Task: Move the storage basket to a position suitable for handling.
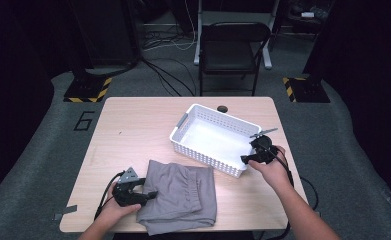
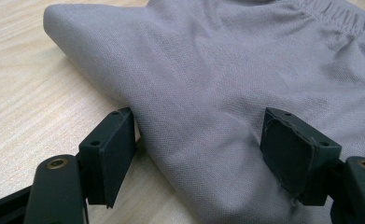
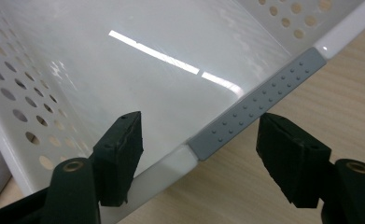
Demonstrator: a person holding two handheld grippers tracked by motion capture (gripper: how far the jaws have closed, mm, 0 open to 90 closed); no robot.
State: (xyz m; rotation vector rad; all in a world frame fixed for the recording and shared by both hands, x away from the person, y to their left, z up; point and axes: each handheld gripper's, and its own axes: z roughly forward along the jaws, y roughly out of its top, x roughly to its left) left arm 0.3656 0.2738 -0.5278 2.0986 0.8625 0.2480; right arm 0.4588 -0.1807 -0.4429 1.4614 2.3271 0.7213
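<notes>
**Shorts wait at the worktop's near edge as both claws line up**

Folded grey shorts (image 1: 180, 196) lie flat on the near side of the wooden worktop (image 1: 133, 130), just in front of a white perforated basket (image 1: 210, 116) that stands empty to their right. The left claw (image 1: 149, 194) sits at the garment's left edge, jaws spread wide either side of the fold, one pad (image 2: 117, 149) against the cloth and the other (image 2: 294, 149) over it, not yet pinching. The right claw (image 1: 247, 160) hangs at the basket's near right end, open astride the rim by its grey handle strip (image 3: 259, 105), gripping nothing.

This looks like the start of loading the shorts into the basket: the left claw needs to close on the fold, the right to clamp the rim and steady the basket. The basket's near wall must be cleared on the lift. Beyond the worktop stand a black folding chair (image 1: 233, 50), loose floor cables (image 1: 168, 75) and a hazard-striped base (image 1: 85, 90), all well apart.
</notes>
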